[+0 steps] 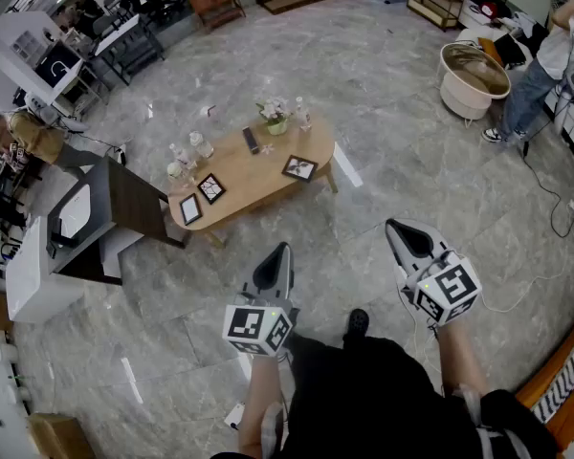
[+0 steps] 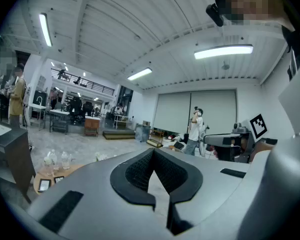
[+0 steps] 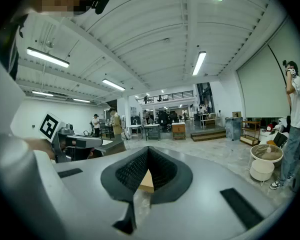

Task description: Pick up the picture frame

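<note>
My left gripper [image 1: 279, 249] and right gripper [image 1: 392, 226] sit nearest, both with jaws pressed together on nothing. Well ahead on the table [image 1: 253, 180] three dark-bordered frames lie flat. The right frame [image 1: 299, 168] is alone; the middle frame [image 1: 210, 187] and left frame [image 1: 189, 208] are side by side.

Matt wood table [image 1: 254, 181] — glossy stone floor [image 1: 392, 113]

Low oval wooden table [image 1: 253, 182] stands on grey stone-tile floor [image 1: 383, 94]. On top:
- left frame [image 1: 190, 208] at near-left end, middle frame [image 1: 210, 187] just beside it
- right frame [image 1: 299, 168] apart, toward right end
- flower pot [image 1: 275, 119] and small bottle [image 1: 303, 115] at far edge
- dark bar-shaped item [image 1: 251, 141] near pot
- bottle cluster [image 1: 187, 156] at far-left edge
</note>
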`<state>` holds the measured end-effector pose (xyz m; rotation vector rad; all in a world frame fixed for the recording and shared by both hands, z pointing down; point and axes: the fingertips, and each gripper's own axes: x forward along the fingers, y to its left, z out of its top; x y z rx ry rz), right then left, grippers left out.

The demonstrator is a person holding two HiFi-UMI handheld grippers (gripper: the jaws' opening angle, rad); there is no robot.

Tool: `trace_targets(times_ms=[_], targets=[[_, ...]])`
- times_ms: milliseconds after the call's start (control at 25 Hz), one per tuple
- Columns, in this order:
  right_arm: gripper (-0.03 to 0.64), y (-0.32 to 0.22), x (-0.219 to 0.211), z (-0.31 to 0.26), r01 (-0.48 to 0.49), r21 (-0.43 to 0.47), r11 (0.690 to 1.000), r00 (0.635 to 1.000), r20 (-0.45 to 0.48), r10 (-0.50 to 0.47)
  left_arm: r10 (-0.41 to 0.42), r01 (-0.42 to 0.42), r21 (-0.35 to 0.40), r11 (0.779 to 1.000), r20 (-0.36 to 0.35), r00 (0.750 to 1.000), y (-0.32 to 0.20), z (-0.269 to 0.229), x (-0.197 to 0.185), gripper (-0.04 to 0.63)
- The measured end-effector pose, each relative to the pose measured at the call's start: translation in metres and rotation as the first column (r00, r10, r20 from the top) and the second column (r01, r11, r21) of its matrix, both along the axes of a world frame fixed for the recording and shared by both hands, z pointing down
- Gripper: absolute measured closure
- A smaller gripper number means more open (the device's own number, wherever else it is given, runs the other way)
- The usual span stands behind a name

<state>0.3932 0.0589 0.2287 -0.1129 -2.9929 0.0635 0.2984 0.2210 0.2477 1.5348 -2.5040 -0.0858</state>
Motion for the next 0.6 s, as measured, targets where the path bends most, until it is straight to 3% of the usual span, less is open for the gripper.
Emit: trace_targets(times_ms=[600], targets=[[0.604, -0.011, 0.0, 0.001, -0.004, -0.058, 0.998, 0.999, 0.034, 0.006, -0.011, 0.011, -0.032, 0.999, 0.019, 1.0, -0.011, -0.003, 0.003, 0.583]])
